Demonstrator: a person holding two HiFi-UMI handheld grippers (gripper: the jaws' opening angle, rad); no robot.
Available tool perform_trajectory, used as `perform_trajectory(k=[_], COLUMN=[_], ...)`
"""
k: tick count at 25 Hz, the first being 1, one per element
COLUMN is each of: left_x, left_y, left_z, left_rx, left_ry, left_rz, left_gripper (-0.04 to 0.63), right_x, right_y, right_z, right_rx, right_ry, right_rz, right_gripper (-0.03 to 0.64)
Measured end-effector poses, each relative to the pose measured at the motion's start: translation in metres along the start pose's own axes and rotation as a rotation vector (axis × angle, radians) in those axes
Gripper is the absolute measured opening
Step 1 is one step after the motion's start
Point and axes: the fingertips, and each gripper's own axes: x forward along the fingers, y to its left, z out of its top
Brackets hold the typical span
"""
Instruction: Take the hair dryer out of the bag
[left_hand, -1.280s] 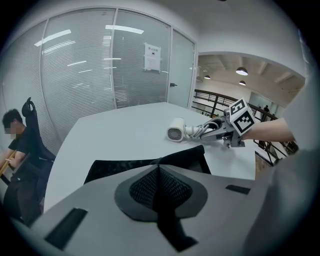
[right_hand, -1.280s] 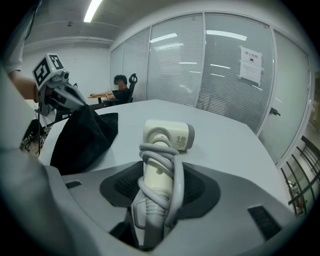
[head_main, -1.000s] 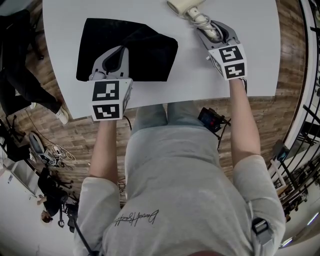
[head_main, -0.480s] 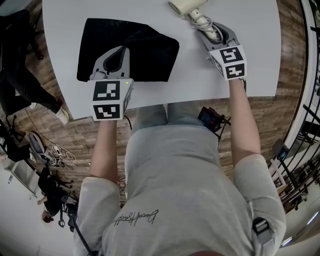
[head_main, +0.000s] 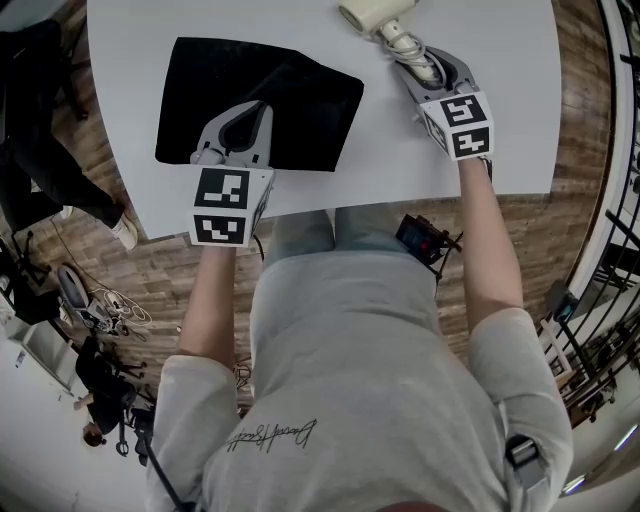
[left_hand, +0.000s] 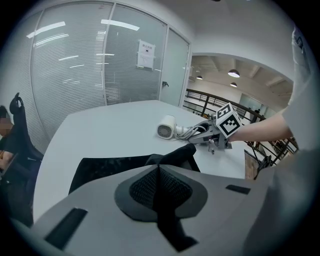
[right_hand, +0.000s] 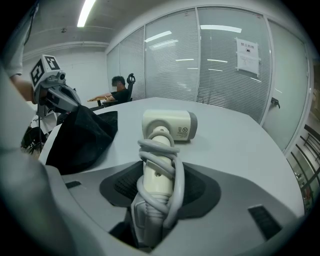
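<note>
- Two hand-held grippers in frame, both occupied. The left hand-held gripper (head_main: 246, 112) has its jaws pressed together on a raised fold of the black bag (head_main: 225, 75). The right hand-held gripper (head_main: 410, 52) is clamped around the handle of the cream hair dryer (head_main: 372, 12), with the cord (right_hand: 159, 150) coiled round that handle.
- Change over the last second: the bag has slid a little to the right and lies flatter, its right edge more spread out. The left hand-held gripper went with it. I see no shift in the right hand-held gripper or the hair dryer.
- Hair dryer's place: fully outside the bag and apart from it, to its right. Its head appears to rest on the white tabletop (head_main: 520, 100) near the far edge.
- Reading: extraction looks complete, and the flat bag seems empty. I judge the left side is only straightening fabric. What remains is releasing the handle and the fold.
</note>
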Motion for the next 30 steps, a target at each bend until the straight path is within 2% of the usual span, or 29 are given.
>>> perform_trajectory(k=[9, 15, 30], left_x=[0.003, 0.004, -0.002], left_y=[-0.018, -0.025, -0.022], left_z=[-0.004, -0.003, -0.002], left_rx=[-0.011, 0.003, -0.004], left_ry=[-0.005, -0.008, -0.021], left_rz=[-0.068, -0.093, -0.077], left_gripper=[0.024, 0.075, 0.078], right_x=[0.004, 0.004, 0.007], right_y=[-0.003, -0.003, -0.003], right_z=[-0.001, 0.000, 0.003], right_rx=[0.015, 0.012, -0.021], right_ry=[-0.010, -0.015, -0.007], right_rz=[0.002, 0.006, 0.002], right_gripper=[0.228, 0.229, 0.244])
